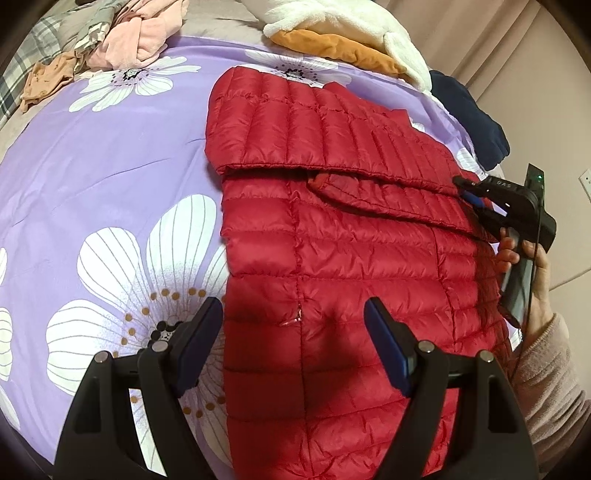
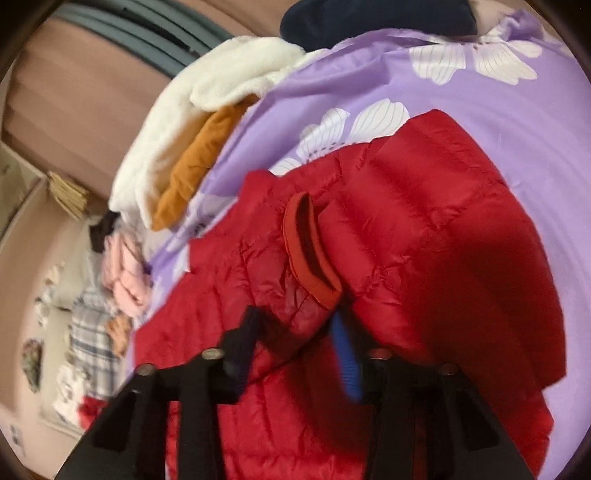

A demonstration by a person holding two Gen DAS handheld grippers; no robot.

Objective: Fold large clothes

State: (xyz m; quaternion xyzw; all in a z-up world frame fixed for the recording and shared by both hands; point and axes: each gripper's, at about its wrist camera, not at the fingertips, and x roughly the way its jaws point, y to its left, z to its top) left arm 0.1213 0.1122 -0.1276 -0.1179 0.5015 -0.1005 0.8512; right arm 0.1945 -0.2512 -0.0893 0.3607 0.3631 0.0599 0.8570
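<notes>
Red quilted down jacket (image 1: 332,258): lay on the purple floral bedsheet (image 1: 110,177), body spread flat, one sleeve (image 1: 314,129) folded across the upper part. A second sleeve end with its ribbed cuff (image 2: 310,251) lay over the body beneath the fold.

Left gripper (image 1: 293,339): hovered over the lower part of the jacket, jaws spread wide, nothing between them. Its left finger hung over the sheet, its right over the quilting.

Right gripper (image 1: 471,197): at the jacket's right edge, held by a hand (image 1: 532,266) in a pale knit sleeve. Jaws drawn nearly together, pinching jacket fabric beside the cuff; in the right wrist view, red fabric bulged between the fingers (image 2: 347,354). That view was blurred.

Other items, at the sheet's far edge: white fleece garment (image 1: 351,22) lying on an orange garment (image 1: 332,44); dark navy garment (image 1: 469,110) beside them; pink garment (image 1: 136,37), plaid cloth (image 1: 55,40) and a small tan piece (image 1: 44,77) at the far left corner.
</notes>
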